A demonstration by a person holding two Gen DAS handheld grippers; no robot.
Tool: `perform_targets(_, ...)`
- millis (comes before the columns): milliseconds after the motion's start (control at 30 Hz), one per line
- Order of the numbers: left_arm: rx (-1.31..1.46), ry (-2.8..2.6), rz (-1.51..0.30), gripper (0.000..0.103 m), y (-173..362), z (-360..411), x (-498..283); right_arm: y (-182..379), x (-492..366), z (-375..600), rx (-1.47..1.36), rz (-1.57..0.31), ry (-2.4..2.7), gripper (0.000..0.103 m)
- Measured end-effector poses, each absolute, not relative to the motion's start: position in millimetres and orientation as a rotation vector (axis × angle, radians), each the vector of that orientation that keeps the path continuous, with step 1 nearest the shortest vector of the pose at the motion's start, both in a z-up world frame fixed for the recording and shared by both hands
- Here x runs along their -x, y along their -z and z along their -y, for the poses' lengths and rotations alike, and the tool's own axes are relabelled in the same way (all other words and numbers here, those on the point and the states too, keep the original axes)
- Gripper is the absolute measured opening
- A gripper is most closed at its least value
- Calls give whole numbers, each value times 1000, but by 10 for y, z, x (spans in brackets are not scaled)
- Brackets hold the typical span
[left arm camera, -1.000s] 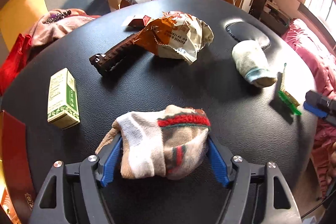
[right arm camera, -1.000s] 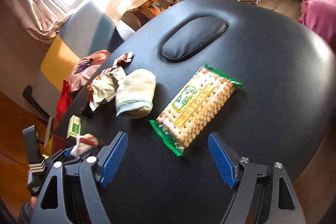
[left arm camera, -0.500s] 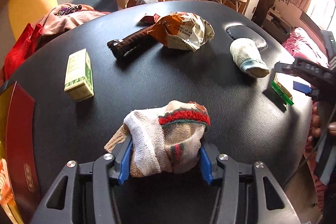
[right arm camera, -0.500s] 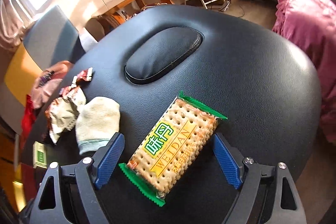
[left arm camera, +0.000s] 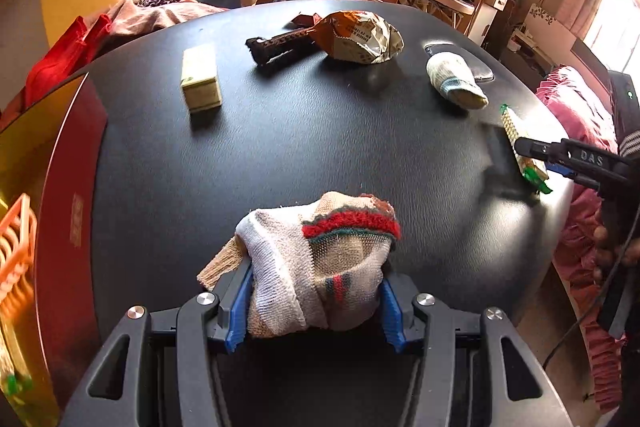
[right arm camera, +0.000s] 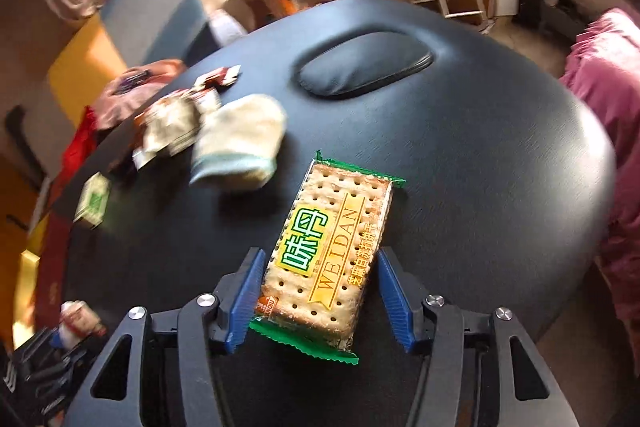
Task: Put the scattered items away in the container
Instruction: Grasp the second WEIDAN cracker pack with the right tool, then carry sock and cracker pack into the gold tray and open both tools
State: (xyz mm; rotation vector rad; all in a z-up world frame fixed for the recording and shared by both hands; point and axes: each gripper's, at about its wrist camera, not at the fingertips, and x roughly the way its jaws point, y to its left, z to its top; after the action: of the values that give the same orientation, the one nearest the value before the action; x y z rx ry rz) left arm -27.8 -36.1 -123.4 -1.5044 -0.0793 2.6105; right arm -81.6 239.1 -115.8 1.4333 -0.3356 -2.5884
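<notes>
My left tongs (left arm camera: 314, 301) are clamped on the soft, light, balled beige sock with a red band (left arm camera: 320, 267); it squashes without harm. My right tongs (right arm camera: 316, 301) are closing around the brittle green-edged cracker packet (right arm camera: 328, 255), between their pads above the black padded table (right arm camera: 480, 155); its long edges suit a gentle grip.

Sunlit window glare, fisheye-bent edges; right wrist view blurred, perhaps by motion

cracker packet (right arm camera: 328, 247): "WEIDAN", Chinese characters | right gripper (left arm camera: 538, 157): "DAS" on its side
</notes>
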Motion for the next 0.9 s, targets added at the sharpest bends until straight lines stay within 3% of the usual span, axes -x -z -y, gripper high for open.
perform_targets(267,1526,-2629,160,54,1214,558,60,1196,532,-1843,-1392,117,2434,61)
perform_targets(400,1533,-2632,171,55,1209,594,48,1235,608,-1770,-1410,150,2427,79)
perform_targets(600,1525,-2645,89,56,1220,514,83,1235,651,-1678,-1427,120,2454,83)
perform_targets(667,1519,-2651,77,56,1226,505,91,1243,637,-1623,-1433,42,2468,81)
perform_targets(733,1502,-2654,95,54,1221,532,77,1245,595,-1576,-1435,-82,2506,61)
perform_targets(900,1465,-2638,199,49,1158,658,21,1207,542,-1625,-1409,-80,2516,53)
